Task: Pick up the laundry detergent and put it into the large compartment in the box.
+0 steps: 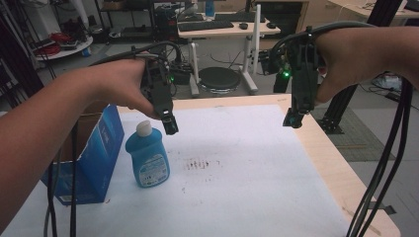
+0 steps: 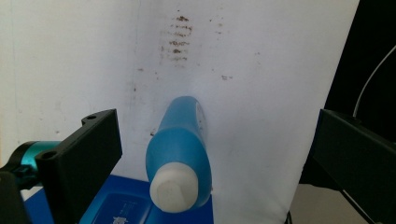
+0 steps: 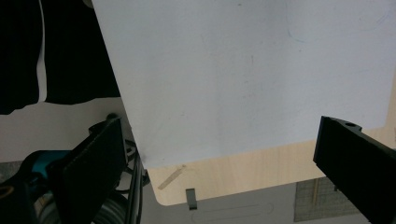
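Blue bottle (image 1: 147,159) upright on the white-covered desk (image 1: 257,163), beside a blue box (image 1: 94,158); left gripper (image 1: 170,126) above it, fingers wide, empty; right gripper (image 1: 294,118) over far desk edge, fingers wide, empty.

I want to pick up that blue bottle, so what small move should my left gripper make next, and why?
Probably lower the left gripper straight down. Its fingers stand open, above and to either side of the upright blue bottle and its white cap, touching nothing yet.

Your pale wooden table (image 1: 341,173) carries a white sheet (image 1: 247,197); at its left stand a blue bottle (image 1: 146,160) and blue box (image 1: 96,158).
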Action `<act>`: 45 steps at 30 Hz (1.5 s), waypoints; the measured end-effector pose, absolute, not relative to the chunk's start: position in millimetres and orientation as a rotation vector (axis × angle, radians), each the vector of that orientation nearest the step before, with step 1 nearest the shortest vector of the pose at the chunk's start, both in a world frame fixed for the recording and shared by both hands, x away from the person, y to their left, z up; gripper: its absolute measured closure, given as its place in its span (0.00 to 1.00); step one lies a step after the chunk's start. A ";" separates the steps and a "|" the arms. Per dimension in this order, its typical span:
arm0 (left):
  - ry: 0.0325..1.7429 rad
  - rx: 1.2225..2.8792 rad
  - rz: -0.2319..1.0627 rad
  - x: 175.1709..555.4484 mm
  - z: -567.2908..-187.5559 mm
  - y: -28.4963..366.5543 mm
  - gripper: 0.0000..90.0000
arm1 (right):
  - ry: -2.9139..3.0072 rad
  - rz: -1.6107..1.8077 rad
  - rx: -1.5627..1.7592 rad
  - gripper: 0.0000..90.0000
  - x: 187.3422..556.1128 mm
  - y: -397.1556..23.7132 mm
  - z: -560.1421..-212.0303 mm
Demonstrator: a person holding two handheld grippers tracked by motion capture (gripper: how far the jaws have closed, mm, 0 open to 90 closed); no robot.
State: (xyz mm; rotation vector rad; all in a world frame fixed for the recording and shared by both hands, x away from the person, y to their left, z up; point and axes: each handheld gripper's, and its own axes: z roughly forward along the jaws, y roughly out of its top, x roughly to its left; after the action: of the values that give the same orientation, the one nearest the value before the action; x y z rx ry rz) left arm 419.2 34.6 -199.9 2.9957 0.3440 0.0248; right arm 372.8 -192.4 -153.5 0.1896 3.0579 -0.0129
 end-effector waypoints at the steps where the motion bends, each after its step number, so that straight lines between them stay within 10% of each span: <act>1: 0.352 2.992 0.024 418.8 -198.9 37.0 0.02 | 3.057 -0.010 0.180 0.02 373.5 -192.0 -153.5; 45: 0.616 2.946 -0.025 430.5 -238.2 107.7 0.02 | 3.062 -0.044 0.166 0.02 375.4 -173.7 -155.0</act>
State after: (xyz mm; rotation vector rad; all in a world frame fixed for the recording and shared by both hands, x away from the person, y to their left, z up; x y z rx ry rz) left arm 430.5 107.7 -238.2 2.9464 0.6162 -0.0254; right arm 375.4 -173.7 -155.0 0.1663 3.0621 -0.0443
